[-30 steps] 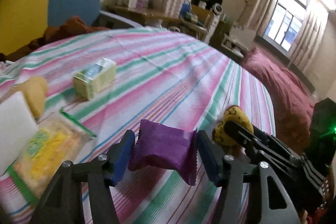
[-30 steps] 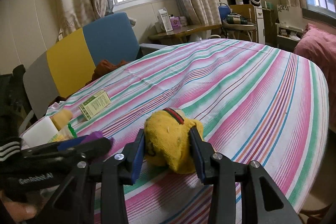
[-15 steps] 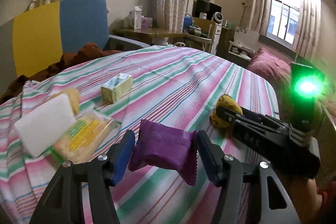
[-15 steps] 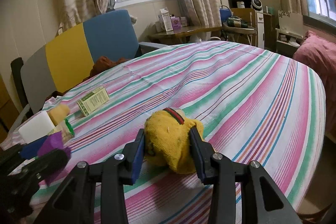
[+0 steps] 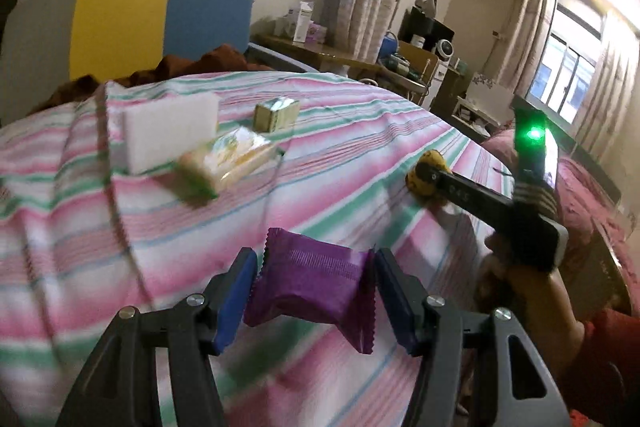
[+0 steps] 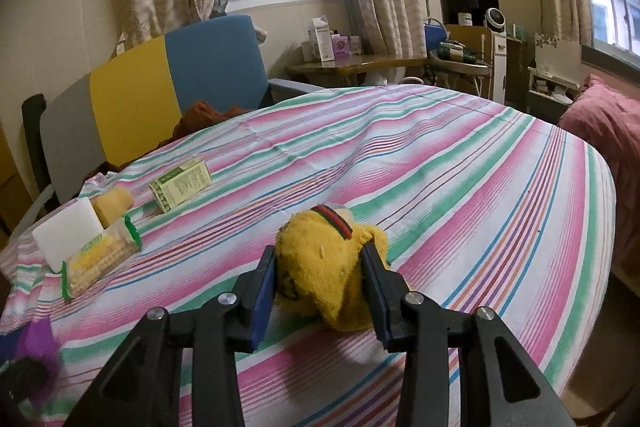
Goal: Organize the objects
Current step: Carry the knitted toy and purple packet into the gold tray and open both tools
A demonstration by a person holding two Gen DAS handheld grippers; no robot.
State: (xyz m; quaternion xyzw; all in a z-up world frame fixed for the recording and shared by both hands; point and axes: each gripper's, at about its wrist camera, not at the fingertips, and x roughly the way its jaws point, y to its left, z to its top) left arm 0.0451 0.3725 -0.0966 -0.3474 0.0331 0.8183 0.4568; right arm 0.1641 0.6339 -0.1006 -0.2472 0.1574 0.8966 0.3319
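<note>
While clamped, left tool (image 5: 314, 291) on purple packet (image 5: 310, 281)

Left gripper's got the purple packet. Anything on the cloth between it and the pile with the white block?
Nothing visible. From the purple packet in the left gripper to the white block, only bare striped cloth shows.

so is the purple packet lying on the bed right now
No, the purple packet is clamped between the left gripper's jaws, lifted above the striped sheet.

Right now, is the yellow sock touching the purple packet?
Apart. The left wrist view shows the purple packet in the left hand-held gripper, with striped cloth between it and the yellow sock.
</note>
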